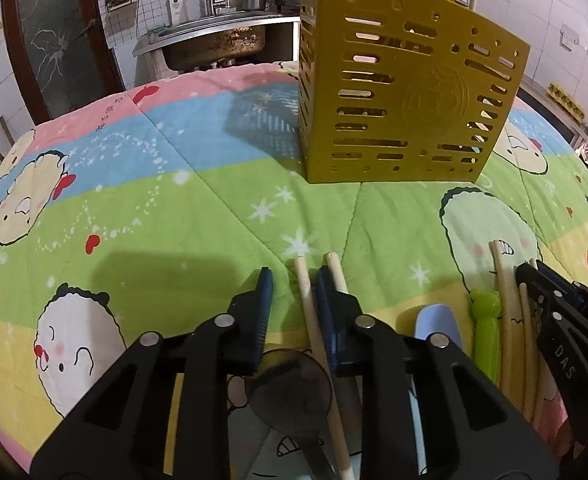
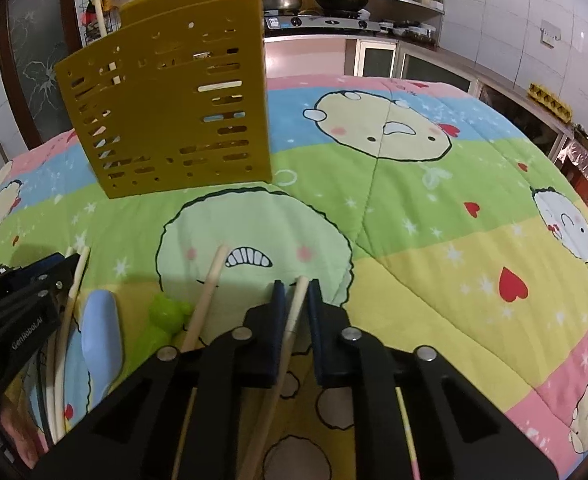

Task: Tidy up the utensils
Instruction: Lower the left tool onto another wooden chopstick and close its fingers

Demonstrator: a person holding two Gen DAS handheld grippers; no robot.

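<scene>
A gold slotted utensil holder point(image 1: 406, 96) stands upright on the quilt, also in the right wrist view point(image 2: 174, 116). My left gripper point(image 1: 294, 280) is open, low over the quilt, with one chopstick point(image 1: 308, 308) between its fingers and another point(image 1: 336, 270) by the right finger. My right gripper point(image 2: 296, 286) is open around a chopstick point(image 2: 294, 312), with a small gap on each side. A second chopstick point(image 2: 210, 284) lies left of it. A blue spoon point(image 2: 102, 336) and a green frog-handled utensil point(image 2: 162, 320) lie between the grippers.
A colourful cartoon quilt point(image 2: 434, 220) covers the table. A dark translucent spoon point(image 1: 290, 384) lies under my left gripper. Behind are a steel sink point(image 1: 214, 40), a stove with pots point(image 2: 314, 8) and shelves.
</scene>
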